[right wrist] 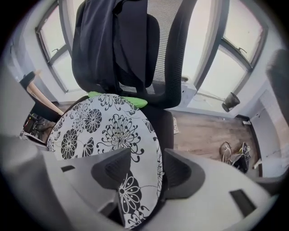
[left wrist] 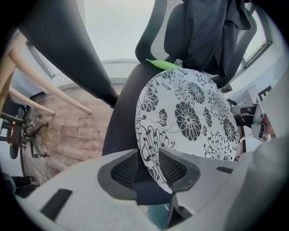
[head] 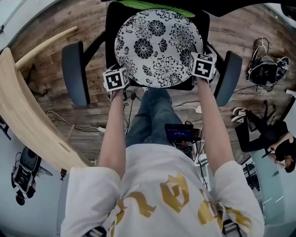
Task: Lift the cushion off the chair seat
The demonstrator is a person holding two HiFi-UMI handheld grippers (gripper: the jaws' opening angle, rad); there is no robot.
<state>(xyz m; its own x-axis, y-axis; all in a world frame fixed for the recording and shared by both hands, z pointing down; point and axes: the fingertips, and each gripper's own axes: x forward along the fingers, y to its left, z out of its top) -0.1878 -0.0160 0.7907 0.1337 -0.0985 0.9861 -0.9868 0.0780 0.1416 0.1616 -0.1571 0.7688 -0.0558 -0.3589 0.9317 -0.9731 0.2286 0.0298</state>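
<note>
A round white cushion (head: 157, 46) printed with black flowers lies on the black chair seat (head: 110, 32). My left gripper (head: 116, 81) is at the cushion's near left edge and my right gripper (head: 202, 67) at its near right edge, both pointing down. In the left gripper view the cushion (left wrist: 189, 122) has its rim between the open jaws of the left gripper (left wrist: 148, 162), with a gap beside one pad. In the right gripper view the cushion (right wrist: 104, 131) rim passes between the wide jaws of the right gripper (right wrist: 146, 169), and the pads are not pressing on it.
A green item (head: 152, 5) lies behind the cushion at the backrest. Dark armrests (head: 76, 71) (head: 229, 76) flank the seat. A dark garment (right wrist: 113, 40) hangs on the backrest. A curved wooden board (head: 27, 106) is at the left; cables, shoes (head: 238, 113) and a seated person (head: 268, 134) are at the right.
</note>
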